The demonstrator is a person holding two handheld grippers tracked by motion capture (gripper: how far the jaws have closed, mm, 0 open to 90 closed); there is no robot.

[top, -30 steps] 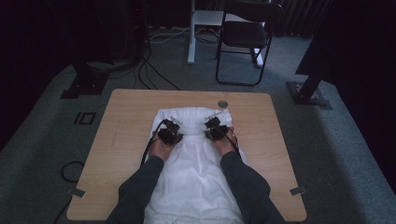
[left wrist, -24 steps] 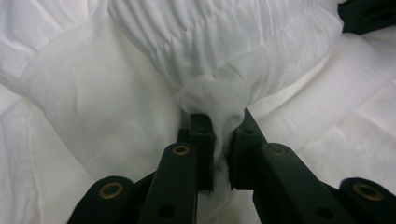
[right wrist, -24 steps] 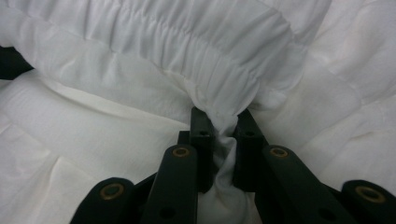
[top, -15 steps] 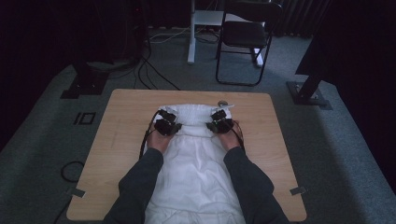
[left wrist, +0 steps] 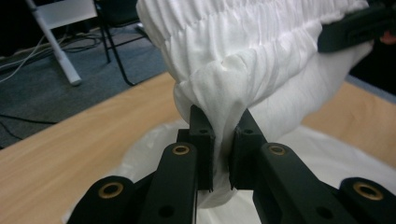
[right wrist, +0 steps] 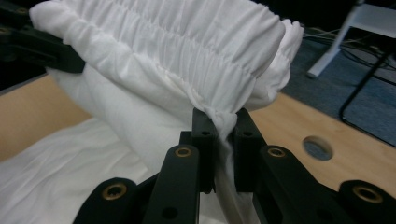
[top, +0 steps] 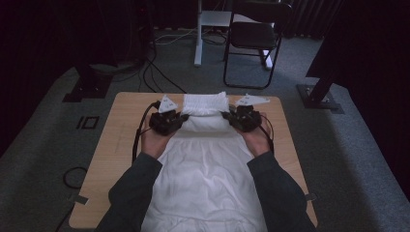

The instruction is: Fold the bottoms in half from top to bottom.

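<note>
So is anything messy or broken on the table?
Nothing looks broken or spilled. The white gathered cloth garment is bunched up at its elastic end because the left gripper and the right gripper each pinch it there, lifted off the light wooden table.

No text, label, brand, number or sign can be read anywhere in these views, neither on the white garment (top: 205, 159), the grippers, the wooden table (top: 121, 140) nor the floor around it.

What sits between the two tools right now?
In the high view, the gathered elastic band of the white garment spans from the left tool to the right tool, both clamped on it.
</note>
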